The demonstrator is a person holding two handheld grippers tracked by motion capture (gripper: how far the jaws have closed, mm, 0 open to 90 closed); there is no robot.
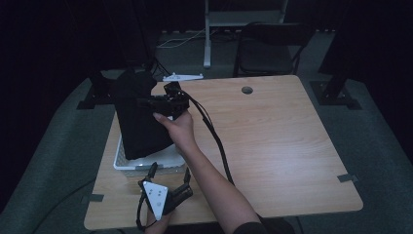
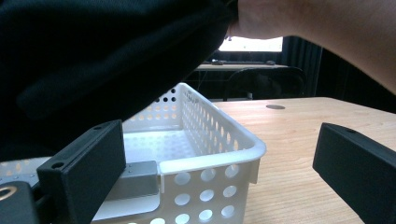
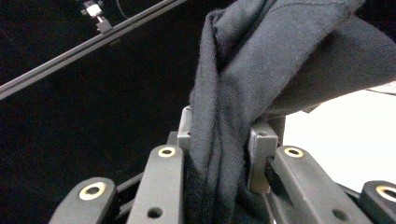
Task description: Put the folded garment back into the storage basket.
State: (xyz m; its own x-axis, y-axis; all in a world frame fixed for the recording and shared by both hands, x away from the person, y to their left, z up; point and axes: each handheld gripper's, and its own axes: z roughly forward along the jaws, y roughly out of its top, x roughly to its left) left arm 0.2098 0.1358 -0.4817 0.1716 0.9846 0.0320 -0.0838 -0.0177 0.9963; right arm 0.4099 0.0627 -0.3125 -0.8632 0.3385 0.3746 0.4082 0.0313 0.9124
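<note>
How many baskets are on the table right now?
1. The white perforated basket sits at the table's near-left part, under the dark cloth that the right gripper holds; the cloth may hide something.

The left gripper (image 2: 224, 172) holds its jaws wide apart at the white basket's (image 2: 210, 154) near corner, black cloth (image 2: 93, 56) hanging above.
</note>
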